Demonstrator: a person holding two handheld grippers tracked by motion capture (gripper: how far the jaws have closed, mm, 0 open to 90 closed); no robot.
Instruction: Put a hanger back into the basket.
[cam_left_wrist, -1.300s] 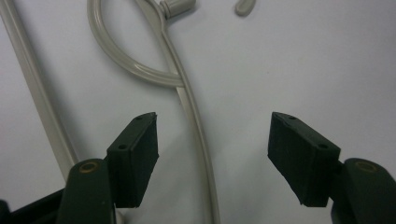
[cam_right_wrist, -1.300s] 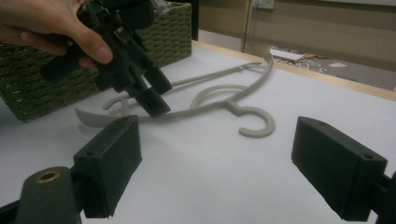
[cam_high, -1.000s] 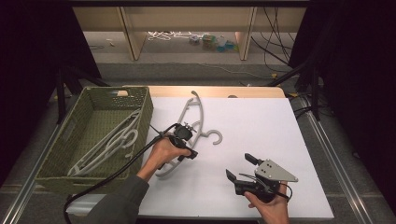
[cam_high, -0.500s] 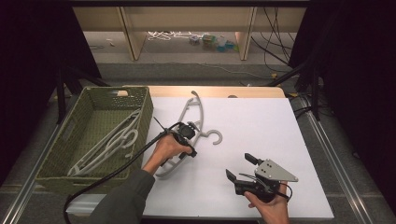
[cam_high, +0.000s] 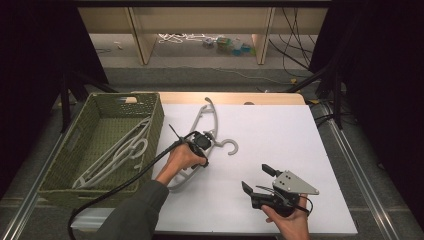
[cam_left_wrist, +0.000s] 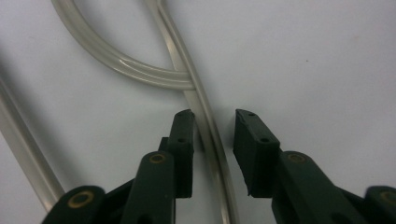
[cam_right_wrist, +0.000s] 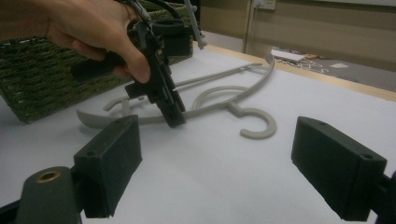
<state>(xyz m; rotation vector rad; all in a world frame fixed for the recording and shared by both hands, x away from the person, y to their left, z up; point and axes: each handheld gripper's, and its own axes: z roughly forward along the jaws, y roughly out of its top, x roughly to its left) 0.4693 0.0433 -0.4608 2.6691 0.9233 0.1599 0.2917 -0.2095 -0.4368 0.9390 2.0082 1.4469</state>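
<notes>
Straddling one thin arm of the grey hanger (cam_left_wrist: 205, 116), the left hand-held gripper (cam_left_wrist: 212, 135) has just been closing its jaws, yet a gap shows on both sides of the plastic in the left gripper view, so the pads do not press on it; I judge this the last instant before a grasp. The hanger lies flat on the white tabletop (cam_high: 280, 130), just beside the woven green basket (cam_high: 65, 150), its hook pointing away from the basket toward the open sheet. Coming down from above onto the narrow arm makes sense, since that slim rod fits easily between the pads while the hook would not. More hangers (cam_high: 117, 152) lie inside the basket, probably the destination. The right hand-held gripper (cam_high: 256, 179) rests near the tabletop's front edge, well apart, jaws wide and empty, kept out of the way.
</notes>
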